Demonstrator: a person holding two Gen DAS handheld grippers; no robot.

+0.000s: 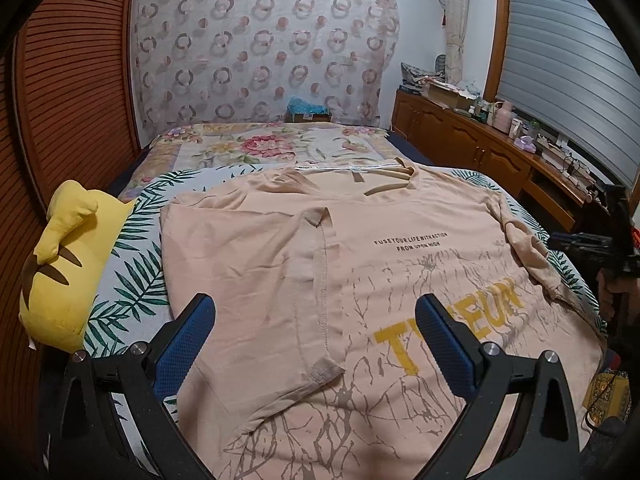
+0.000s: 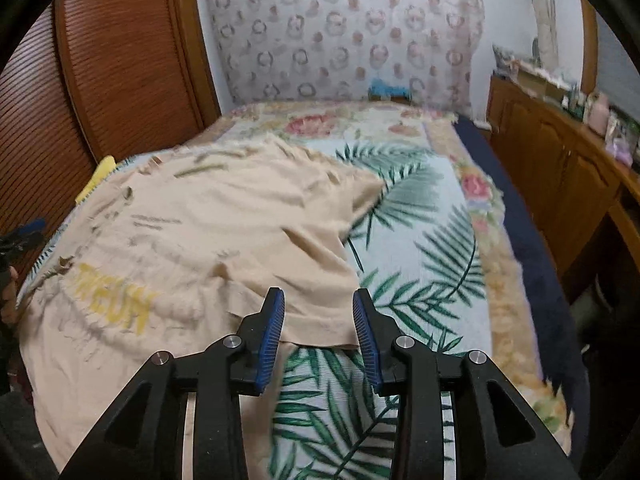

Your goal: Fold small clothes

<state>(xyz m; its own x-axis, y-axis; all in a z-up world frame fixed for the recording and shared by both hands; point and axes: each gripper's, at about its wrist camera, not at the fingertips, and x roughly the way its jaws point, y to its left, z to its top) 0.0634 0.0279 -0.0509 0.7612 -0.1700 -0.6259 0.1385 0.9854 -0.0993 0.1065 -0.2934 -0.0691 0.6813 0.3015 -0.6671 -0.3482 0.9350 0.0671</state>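
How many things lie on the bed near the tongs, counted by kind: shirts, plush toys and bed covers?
Shirts: 1, the peach T-shirt, with one side folded over its front.
Plush toys: 1, the yellow plush toy at the bed's edge.
Bed covers: 2, the leaf-print cover under the shirt and the floral cover beyond it.
Total: 4

Left gripper (image 1: 316, 320): matte black plastic arms w/ triangular cut-outs, round silver screw heads at the pivots, blue pads (image 1: 191, 344) w/ a fine dotted mesh texture. Right gripper (image 2: 319, 334): same black build & silver screws, blue pads (image 2: 271, 334) ribbed crosswise; pale strips show through the frame slots, possibly a rail, too dim to tell.
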